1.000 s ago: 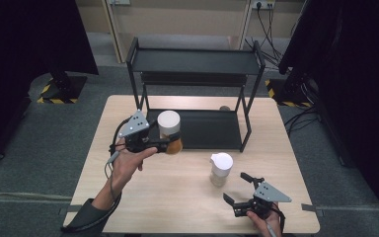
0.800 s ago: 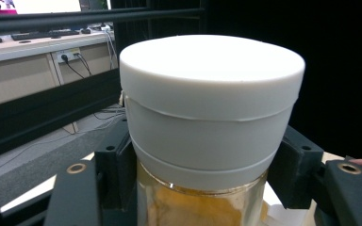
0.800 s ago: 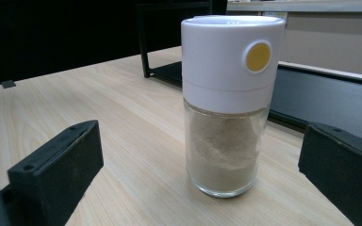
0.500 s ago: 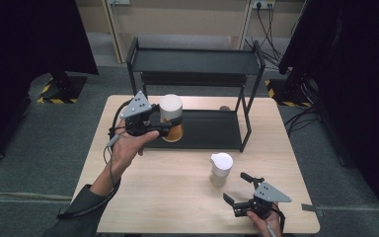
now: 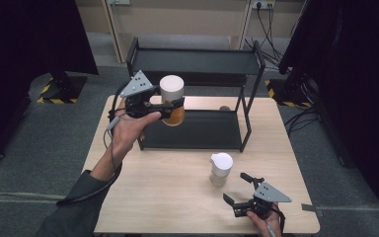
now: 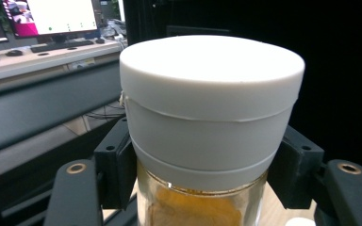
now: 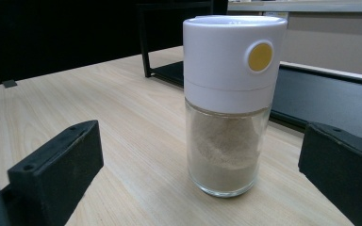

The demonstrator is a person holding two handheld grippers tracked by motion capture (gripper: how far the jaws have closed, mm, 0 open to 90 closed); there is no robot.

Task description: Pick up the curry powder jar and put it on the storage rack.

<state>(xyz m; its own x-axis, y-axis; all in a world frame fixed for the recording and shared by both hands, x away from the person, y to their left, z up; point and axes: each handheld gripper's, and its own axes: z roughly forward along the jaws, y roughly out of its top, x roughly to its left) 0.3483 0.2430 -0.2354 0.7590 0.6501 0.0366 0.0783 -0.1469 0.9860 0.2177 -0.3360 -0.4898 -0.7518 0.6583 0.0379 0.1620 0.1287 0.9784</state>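
Pale wood-grain table [image 5: 177,197]; left gripper [image 5: 170,106] fingers clamp round glass jar [image 5: 172,103]; right gripper [image 5: 237,190] fingers spread apart.

Table [image 5: 177,197]: a two-level rack [image 5: 197,61] stands on its far half. Left gripper [image 5: 170,106]: raised above the rack's lower shelf [image 5: 202,129], near its left end, with a jar [image 5: 172,101] between its jaws. Shaker [image 5: 221,169]: upright on the table, near of the rack, right of centre. Right gripper [image 5: 239,190]: at the near right edge, just near of the shaker, apart from it.
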